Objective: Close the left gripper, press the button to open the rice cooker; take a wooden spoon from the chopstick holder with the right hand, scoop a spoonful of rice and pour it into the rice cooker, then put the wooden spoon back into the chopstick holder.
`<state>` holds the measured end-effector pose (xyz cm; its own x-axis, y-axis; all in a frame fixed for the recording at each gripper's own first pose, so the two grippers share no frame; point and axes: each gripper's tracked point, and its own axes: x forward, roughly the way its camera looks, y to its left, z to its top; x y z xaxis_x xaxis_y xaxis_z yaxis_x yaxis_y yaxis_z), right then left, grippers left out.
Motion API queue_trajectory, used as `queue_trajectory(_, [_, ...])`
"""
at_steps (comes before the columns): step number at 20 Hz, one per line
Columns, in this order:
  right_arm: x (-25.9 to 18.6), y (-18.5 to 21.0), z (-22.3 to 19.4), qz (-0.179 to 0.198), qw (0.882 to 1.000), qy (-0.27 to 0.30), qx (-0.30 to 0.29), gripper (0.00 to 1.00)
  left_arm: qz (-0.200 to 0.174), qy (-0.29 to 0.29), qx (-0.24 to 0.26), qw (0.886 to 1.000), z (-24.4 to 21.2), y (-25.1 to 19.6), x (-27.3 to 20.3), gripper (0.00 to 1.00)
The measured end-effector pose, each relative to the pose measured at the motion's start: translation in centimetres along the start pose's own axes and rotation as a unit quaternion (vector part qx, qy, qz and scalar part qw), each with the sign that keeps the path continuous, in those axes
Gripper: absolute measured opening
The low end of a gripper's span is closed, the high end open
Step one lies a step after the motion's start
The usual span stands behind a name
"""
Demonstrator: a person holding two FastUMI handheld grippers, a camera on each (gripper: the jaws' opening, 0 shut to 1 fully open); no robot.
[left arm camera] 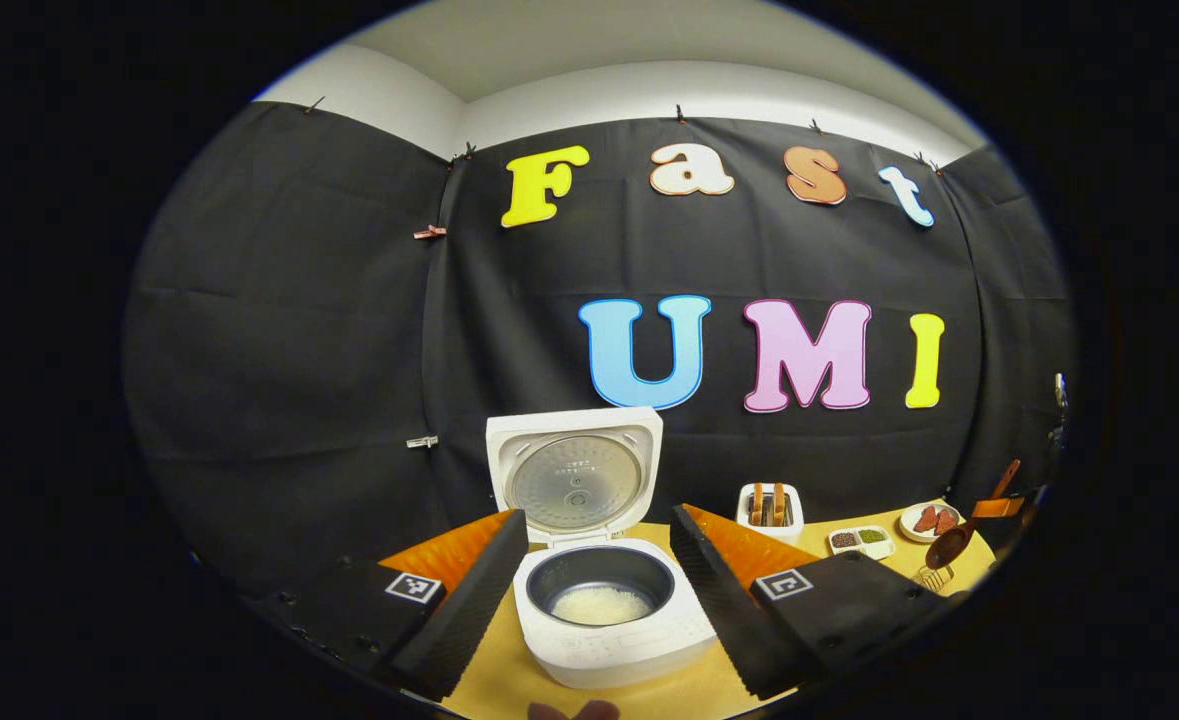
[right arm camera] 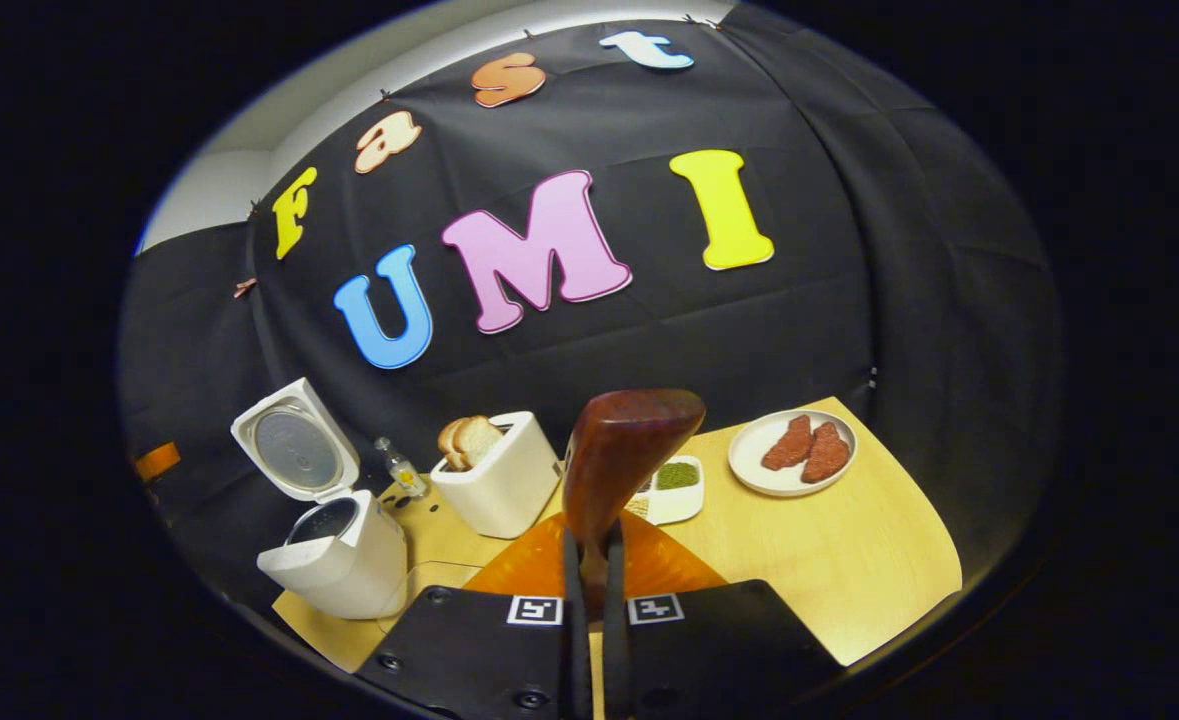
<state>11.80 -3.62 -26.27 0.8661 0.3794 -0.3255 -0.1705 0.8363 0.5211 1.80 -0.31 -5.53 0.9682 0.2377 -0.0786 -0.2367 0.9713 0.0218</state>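
Left gripper [left arm camera: 597,560] spread wide, flanking the open rice cooker [left arm camera: 604,610] with rice in its pot. Right gripper [right arm camera: 589,560] clamped narrow on the wooden spoon [right arm camera: 619,455], bowl raised above the table [right arm camera: 849,560], right of the toaster [right arm camera: 499,480].

Both views were evenly and fairly brightly lit from above, with no hard shadows on the wooden table [right arm camera: 849,560]. The black cloth wall [left arm camera: 299,330] soaked up light and showed only faint folds. Soft glare sat on the inner lid of the rice cooker [left arm camera: 576,478] and on the bowl of the wooden spoon [right arm camera: 621,445], which stood close to the lens and slightly soft. Fisheye distortion bent the wall's top edge and the table's rim, and detail smeared and darkened toward the round borders.
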Motion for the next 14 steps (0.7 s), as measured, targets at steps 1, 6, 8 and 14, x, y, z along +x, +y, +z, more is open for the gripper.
queue_trajectory(1, [0.4, 1.4, -0.3, 0.008, 1.0, 0.005, -0.007, 0.09, 0.0, -0.002, 0.001, 1.0, 0.1, 0.4, 0.1, 0.98])
queue_trajectory(6, [2.3, 6.7, -4.4, 0.026, 0.997, 0.045, -0.065, 0.09, -0.008, -0.003, 0.005, 1.0, 0.0, 1.8, 0.7, 0.98])
queue_trajectory(8, [3.2, 7.6, -6.6, 0.02, 0.993, 0.066, -0.095, 0.09, -0.013, -0.002, 0.006, 1.0, -0.3, 2.1, 1.0, 0.98])
queue_trajectory(14, [6.1, 7.8, -13.1, -0.022, 0.971, 0.117, -0.205, 0.09, -0.033, 0.002, 0.004, 0.999, -0.5, 3.1, 1.3, 0.98])
